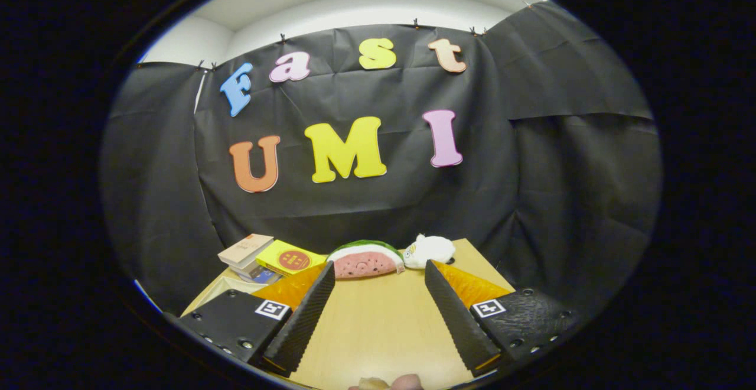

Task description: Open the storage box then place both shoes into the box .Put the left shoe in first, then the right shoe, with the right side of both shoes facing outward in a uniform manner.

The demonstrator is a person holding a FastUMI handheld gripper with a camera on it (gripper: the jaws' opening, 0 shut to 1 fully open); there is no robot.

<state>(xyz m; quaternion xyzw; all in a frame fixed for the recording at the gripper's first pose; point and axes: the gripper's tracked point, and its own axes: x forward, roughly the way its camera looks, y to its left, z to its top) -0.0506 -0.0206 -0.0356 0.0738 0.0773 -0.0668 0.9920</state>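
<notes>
My gripper stands released, its two fingers spread wide with bare wood showing between them and nothing pressed by either one. It hangs above a light wooden table, aimed level toward the table's far edge.

From here I cannot make out the storage box or either shoe, so I cannot say where they lie.

Just beyond the fingertips, near the far edge, a plush watermelon slice lies flat side down, rind arching over the top, roughly centred between the fingers. Just beside it on the right, touching or nearly so, sits a small white plush toy; its details are too small to tell.

Beyond the left finger rests a yellow box with a red round mark, tilted at an angle. Further left again is a small stack of books, the top one pale tan, with a blue cover showing underneath.

At the near edge, between the finger bases, the tips of a person's fingers show.

Black cloth backs the table.
</notes>
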